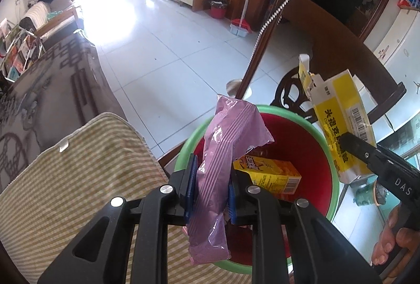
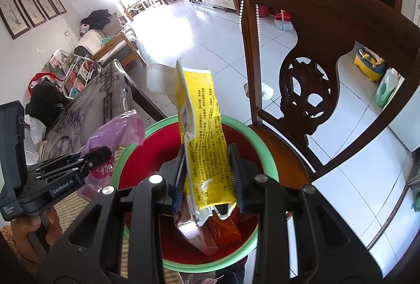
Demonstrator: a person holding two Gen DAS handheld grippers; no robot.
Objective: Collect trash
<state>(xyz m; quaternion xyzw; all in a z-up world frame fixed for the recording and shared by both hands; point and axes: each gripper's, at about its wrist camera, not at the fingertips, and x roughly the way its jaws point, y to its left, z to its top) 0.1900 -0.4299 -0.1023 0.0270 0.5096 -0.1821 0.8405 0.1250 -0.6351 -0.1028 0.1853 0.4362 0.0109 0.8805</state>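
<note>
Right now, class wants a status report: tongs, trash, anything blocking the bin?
Left tongs shut on purple wrapper. Right tongs shut on yellow carton. Both held over red bin; small yellow box already inside. Drop path unobstructed.

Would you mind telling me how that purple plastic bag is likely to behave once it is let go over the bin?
The purple bag looks floppy: it creases and droops around the left gripper. Thin and flat, it seems light, so it may drift or snag on the bin rim.
</note>
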